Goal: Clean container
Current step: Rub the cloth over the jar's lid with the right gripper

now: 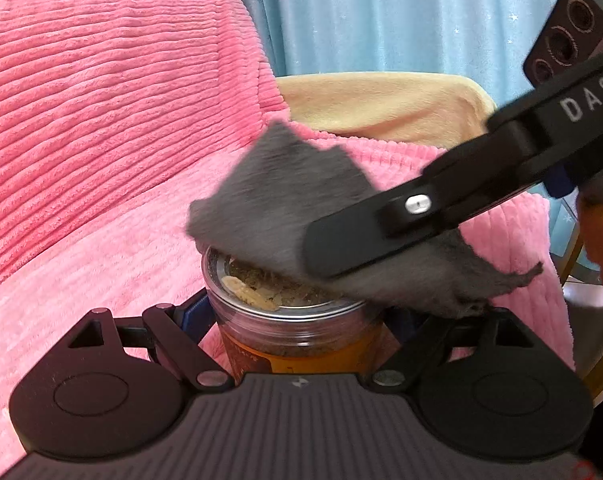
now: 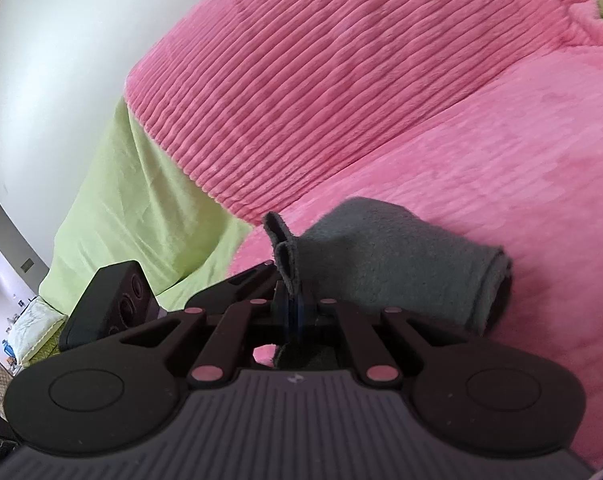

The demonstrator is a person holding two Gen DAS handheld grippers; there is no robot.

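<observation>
A clear jar (image 1: 297, 328) with an orange label and a see-through lid stands upright between the fingers of my left gripper (image 1: 297, 316), which is shut on its sides. Brownish dried contents show through the lid. A grey cloth (image 1: 273, 196) lies across the top of the jar and covers its right rim. My right gripper (image 1: 341, 240) comes in from the upper right, shut on that cloth, pressing it down on the lid. In the right wrist view the grey cloth (image 2: 385, 256) bulges out ahead of the right gripper (image 2: 293, 300); the jar is hidden beneath it.
A pink ribbed plush blanket (image 1: 101, 128) covers the sofa behind and under the jar. A cream cushion (image 1: 381, 100) and a blue star curtain (image 1: 381, 16) lie behind. A green cover (image 2: 133, 200) and white wall (image 2: 53, 60) are at left. The left gripper's camera block (image 2: 109, 304) sits at lower left.
</observation>
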